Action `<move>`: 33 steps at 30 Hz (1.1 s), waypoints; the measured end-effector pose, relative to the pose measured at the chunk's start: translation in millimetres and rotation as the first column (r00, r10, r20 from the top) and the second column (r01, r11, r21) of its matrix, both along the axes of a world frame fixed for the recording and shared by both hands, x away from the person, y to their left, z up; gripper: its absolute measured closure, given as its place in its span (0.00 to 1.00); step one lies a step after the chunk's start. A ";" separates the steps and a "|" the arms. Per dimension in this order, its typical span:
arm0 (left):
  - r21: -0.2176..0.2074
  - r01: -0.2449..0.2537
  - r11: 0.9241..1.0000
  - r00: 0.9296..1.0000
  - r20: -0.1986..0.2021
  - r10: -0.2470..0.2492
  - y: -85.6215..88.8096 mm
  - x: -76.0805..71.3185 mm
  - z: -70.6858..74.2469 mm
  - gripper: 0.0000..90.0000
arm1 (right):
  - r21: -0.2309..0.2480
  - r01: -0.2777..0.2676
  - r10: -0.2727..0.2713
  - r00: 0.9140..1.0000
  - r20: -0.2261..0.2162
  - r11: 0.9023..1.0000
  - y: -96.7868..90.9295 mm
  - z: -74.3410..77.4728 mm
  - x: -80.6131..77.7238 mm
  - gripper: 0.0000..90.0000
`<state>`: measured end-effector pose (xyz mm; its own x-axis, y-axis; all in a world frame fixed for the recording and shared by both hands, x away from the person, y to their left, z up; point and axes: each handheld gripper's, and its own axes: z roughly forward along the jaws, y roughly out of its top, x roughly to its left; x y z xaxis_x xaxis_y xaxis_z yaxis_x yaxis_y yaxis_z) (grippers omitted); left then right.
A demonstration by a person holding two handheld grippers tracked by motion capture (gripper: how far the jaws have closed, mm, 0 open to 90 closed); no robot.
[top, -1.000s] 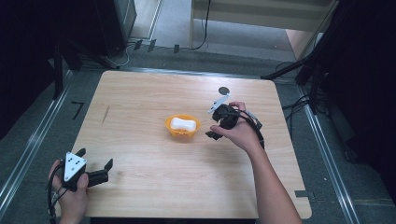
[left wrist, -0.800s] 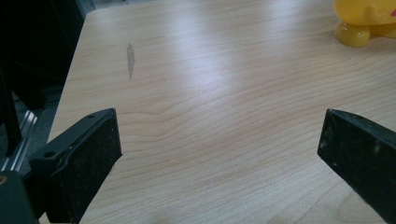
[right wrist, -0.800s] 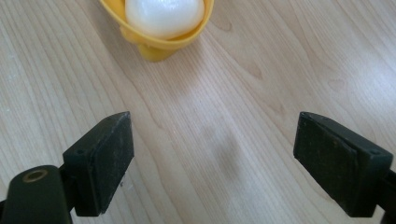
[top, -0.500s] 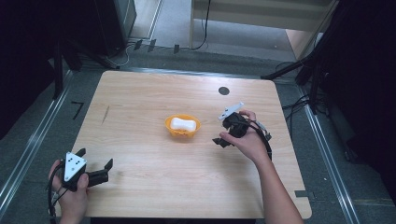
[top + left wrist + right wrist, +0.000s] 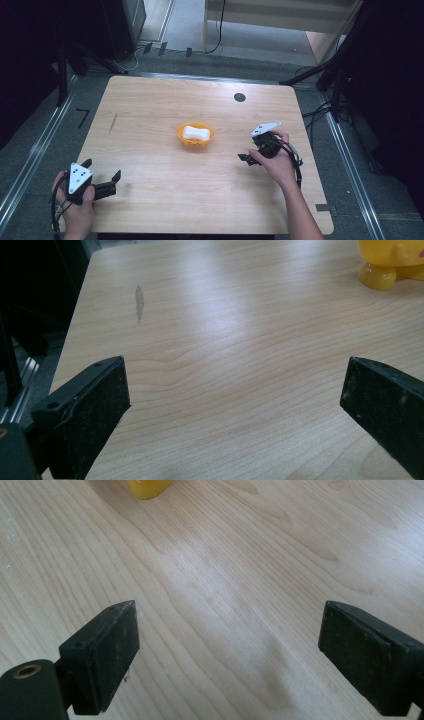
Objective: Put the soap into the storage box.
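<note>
Across the pale wooden table (image 5: 165, 200), my right gripper (image 5: 248, 158) hangs with jaws spread wide, having just been opening, grasping nothing. My left gripper (image 5: 102, 170) gapes empty too. Between them, well apart from both, sits the small orange bowl (image 5: 195, 136) with a white block in it.

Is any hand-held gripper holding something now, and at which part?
Nothing is held. The left hand-held gripper and the right hand-held gripper both stand open over bare table; the orange bowl lies apart.
</note>
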<state>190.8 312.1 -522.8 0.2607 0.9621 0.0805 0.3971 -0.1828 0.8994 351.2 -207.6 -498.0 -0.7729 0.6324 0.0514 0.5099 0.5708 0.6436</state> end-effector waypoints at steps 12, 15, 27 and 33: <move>-0.002 -0.002 1.000 1.000 -0.001 0.002 0.2 0.2 0.1 0.00 | 0.067 0.065 -0.067 0.997 0.026 0.996 -34.2 -15.4 -26.3 0.11; -0.002 -0.003 1.000 1.000 -0.002 0.003 0.1 0.2 0.1 0.00 | 0.091 0.091 -0.095 0.995 0.033 0.992 -44.0 -18.7 -32.6 0.11; -0.012 -0.003 1.000 1.000 -0.005 0.003 1.7 0.3 0.4 0.00 | 0.126 0.169 -0.177 0.983 0.056 0.978 -72.3 -29.6 -62.7 0.10; -0.016 -0.003 1.000 1.000 -0.007 0.003 2.2 0.4 0.5 0.00 | 0.148 0.199 -0.210 0.975 0.065 0.969 -86.6 -35.2 -78.6 0.10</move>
